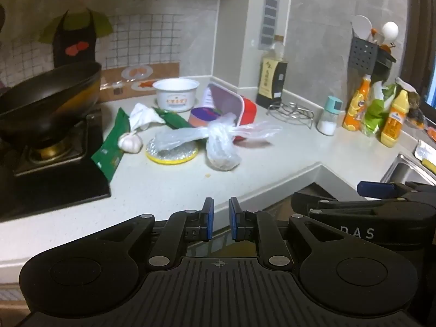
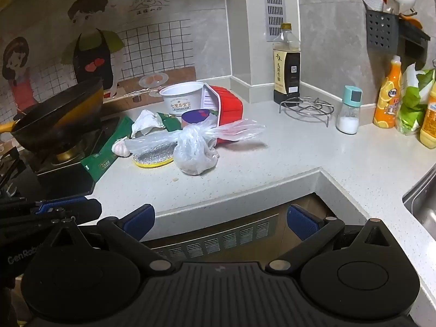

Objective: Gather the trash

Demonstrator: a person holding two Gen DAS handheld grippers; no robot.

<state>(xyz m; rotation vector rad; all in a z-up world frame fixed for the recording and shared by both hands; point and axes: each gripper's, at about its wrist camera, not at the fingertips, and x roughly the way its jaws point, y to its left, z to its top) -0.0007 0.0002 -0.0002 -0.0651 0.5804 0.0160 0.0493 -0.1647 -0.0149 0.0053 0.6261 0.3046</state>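
Right wrist view, knotted plastic bag (image 2: pixel 194 150) on counter (image 2: pixel 286 160), beyond spread fingers (image 2: pixel 139 222).

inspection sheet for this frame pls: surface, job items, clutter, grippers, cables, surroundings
Surface: pale speckled counter, L-shaped; a crumb in front of the bag.
Job's things: knotted plastic bag, green wrappers, crumpled tissue, white bowl, tipped red box, foil lid.
Clutter: garlic, wok on the stove, sauce bottle, wire trivet, salt shaker, orange bottle.
Grippers: left gripper nearly shut, empty; right gripper open wide, empty; both short of the counter edge.
Cables: nothing seen.
Surroundings: tiled wall with cartoon mural, utensil rack, sink at right.
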